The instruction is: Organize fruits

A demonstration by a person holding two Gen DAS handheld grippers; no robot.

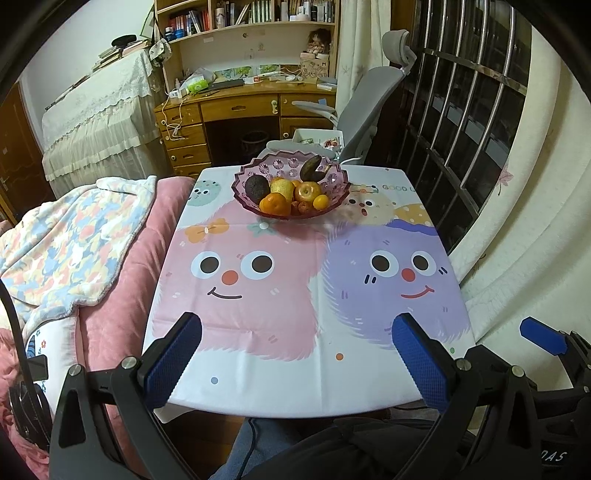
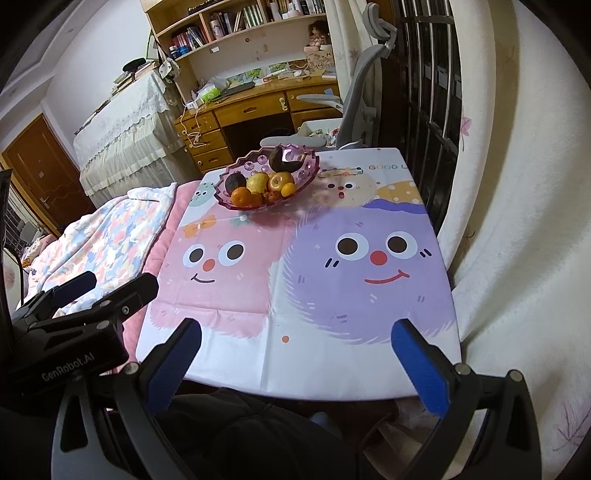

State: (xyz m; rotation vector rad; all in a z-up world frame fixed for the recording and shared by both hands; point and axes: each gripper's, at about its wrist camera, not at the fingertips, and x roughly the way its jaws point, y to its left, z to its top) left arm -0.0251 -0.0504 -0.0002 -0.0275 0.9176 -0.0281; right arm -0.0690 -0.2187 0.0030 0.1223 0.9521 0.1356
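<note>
Fruits (image 1: 291, 194) partly hidden by bowl (image 1: 243, 194) rim

Both views are evenly lit by warm indoor light from above, bright enough to read colours clearly. The window (image 1: 476, 110) at 2 o'clock is black, giving no daylight. Shadows are soft; a faint one lies under the bowl (image 1: 290, 181) toward 4 o'clock. Small glints show on the bowl's rim. Fisheye distortion bends straight lines strongly toward the edges, and dark vignetting fills the corners. The centre is sharp; the far shelves (image 2: 236, 22) at 12 o'clock look slightly soft.
</note>
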